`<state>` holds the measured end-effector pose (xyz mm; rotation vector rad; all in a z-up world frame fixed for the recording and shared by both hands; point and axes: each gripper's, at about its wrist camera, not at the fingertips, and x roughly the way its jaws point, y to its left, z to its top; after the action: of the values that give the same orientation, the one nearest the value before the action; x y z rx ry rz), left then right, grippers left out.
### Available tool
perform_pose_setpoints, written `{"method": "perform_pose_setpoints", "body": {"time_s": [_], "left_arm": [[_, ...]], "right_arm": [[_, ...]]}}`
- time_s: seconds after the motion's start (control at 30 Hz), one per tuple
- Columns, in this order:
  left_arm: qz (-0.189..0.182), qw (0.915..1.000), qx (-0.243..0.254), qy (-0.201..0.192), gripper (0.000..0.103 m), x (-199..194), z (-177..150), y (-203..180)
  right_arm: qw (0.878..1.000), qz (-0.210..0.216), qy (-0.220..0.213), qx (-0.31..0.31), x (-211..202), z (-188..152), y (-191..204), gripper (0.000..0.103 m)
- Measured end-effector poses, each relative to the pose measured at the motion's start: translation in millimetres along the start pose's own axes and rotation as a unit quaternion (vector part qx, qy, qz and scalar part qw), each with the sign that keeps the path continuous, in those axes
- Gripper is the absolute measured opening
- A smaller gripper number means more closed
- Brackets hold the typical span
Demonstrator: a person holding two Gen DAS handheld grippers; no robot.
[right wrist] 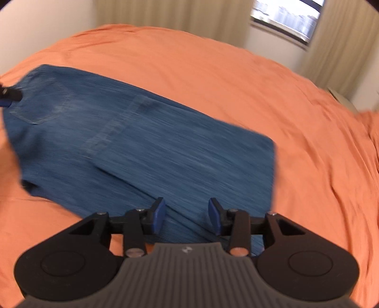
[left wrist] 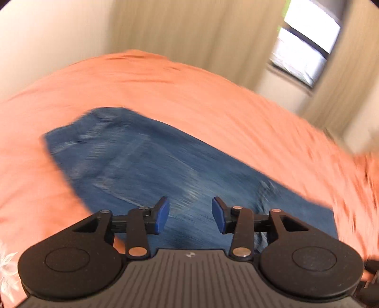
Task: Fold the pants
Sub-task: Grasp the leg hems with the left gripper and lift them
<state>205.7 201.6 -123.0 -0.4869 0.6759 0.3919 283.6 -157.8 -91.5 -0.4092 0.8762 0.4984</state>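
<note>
Blue denim pants (right wrist: 146, 147) lie folded lengthwise on the orange bedspread (right wrist: 236, 75), with a back pocket at the far left end. They also show in the left wrist view (left wrist: 154, 170), motion-blurred. My left gripper (left wrist: 190, 215) is open and empty, hovering above the pants. My right gripper (right wrist: 186, 214) is open and empty above the near end of the pants. A dark part of the left gripper (right wrist: 9, 94) shows at the left edge of the right wrist view, by the waist end.
The orange bedspread (left wrist: 213, 99) covers the whole bed around the pants. Beige curtains (right wrist: 336, 47) and a window (right wrist: 286, 16) stand behind the bed. A white floral print (left wrist: 7, 272) shows at the lower left.
</note>
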Motion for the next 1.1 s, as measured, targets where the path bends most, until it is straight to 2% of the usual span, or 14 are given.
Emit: {"method": "perform_pose_setpoints", "body": {"time_s": [0.07,0.17,0.3,0.43,0.57,0.67,0.73,0.87,0.97,1.03,1.07,1.1], "left_arm": [[0.020,0.9978,-0.062,-0.009,0.051,-5.5,6.0,33.1],[0.032,0.9889,-0.144,-0.014,0.052,-8.8,12.5,78.1],[0.028,0.9788,-0.203,-0.004,0.054,-2.2,20.7,127.9],[-0.004,0.9593,-0.282,-0.006,0.059,5.1,18.9,174.7],[-0.005,0.9390,-0.342,-0.030,0.060,14.5,5.5,211.1],[-0.041,0.9200,-0.389,-0.028,0.060,31.1,-1.6,229.7],[-0.057,0.9128,-0.404,-0.023,0.060,44.2,-0.1,233.2],[-0.050,0.9131,-0.404,-0.028,0.060,67.2,5.8,230.5],[-0.040,0.9133,-0.405,-0.026,0.061,83.6,8.3,230.9],[-0.043,0.9168,-0.396,-0.027,0.061,90.8,10.8,230.2],[-0.041,0.9193,-0.391,-0.026,0.058,94.1,12.2,229.6],[-0.038,0.9210,-0.387,-0.022,0.051,97.3,13.4,229.2]], "right_arm": [[1.000,0.011,-0.001,-0.015,3.8,9.8,19.0,0.037],[0.999,0.026,0.008,-0.018,16.0,27.3,39.4,0.037],[0.998,0.055,0.028,-0.015,39.9,52.7,64.7,0.037],[0.996,0.050,0.040,-0.059,60.6,74.3,88.4,0.037],[0.996,0.030,0.054,-0.064,79.3,92.0,95.7,0.037],[0.995,0.028,0.068,-0.062,95.1,99.2,95.1,0.037],[0.995,0.032,0.074,-0.062,104.3,101.3,94.2,0.037],[0.993,0.052,0.091,-0.051,122.5,102.9,90.7,0.036],[0.991,0.054,0.107,-0.066,136.3,99.7,96.2,0.039],[0.989,0.055,0.108,-0.080,141.1,97.9,99.5,0.039],[0.989,0.058,0.109,-0.083,142.4,97.4,99.4,0.039],[0.989,0.062,0.111,-0.081,143.8,97.3,98.1,0.039]]}}
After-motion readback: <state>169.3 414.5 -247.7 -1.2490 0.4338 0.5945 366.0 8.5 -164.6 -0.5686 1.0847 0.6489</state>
